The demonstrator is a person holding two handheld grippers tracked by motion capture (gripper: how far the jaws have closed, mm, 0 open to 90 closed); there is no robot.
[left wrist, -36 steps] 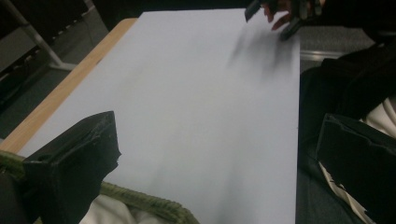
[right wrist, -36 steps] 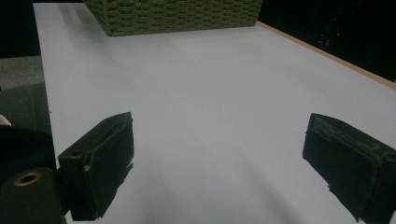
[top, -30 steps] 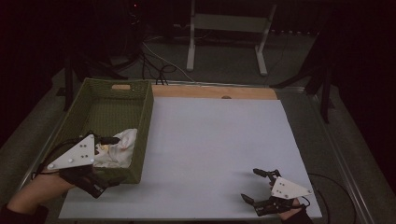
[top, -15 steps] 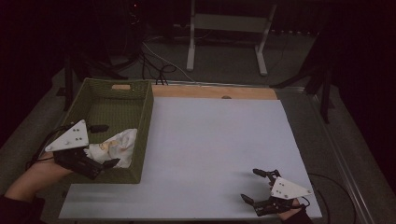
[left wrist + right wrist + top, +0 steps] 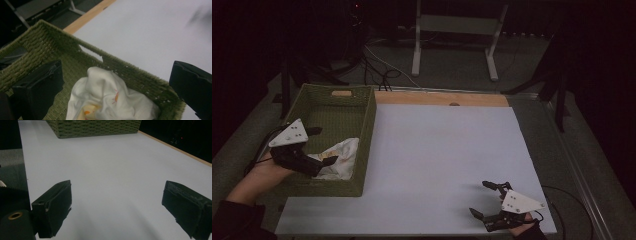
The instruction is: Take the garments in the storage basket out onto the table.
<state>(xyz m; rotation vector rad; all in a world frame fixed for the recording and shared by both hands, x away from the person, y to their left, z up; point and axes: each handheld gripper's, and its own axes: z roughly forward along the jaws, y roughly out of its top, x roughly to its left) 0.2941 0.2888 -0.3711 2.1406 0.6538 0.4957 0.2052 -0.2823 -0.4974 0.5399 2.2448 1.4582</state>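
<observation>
Two grippers are seen in the high view, one held in each hand. The left gripper (image 5: pixel 319 146) is positioned over the near half of the green woven basket (image 5: pixel 364 145), which stands at the left edge of the white table surface (image 5: pixel 447 160). Its jaws are spread wide; in the left gripper view one jaw is seen over the basket floor and the other toward the basket's wall on the table side, with nothing pinched between them. A crumpled white cloth (image 5: pixel 339 157) with small orange markings is located inside the basket, in the near corner against the wall that faces the table. In the left gripper view the cloth (image 5: pixel 107 100) is seen below and between the spread jaws, lying on the woven floor; contact between the jaws and the cloth cannot be determined.

The right gripper (image 5: pixel 489 200) is held low at the near right corner of the table surface, well apart from the basket. Its jaws are likewise spread, and only bare white surface is seen between them in the right gripper view. The basket (image 5: pixel 95 128) is visible at the far end of that view.
</observation>
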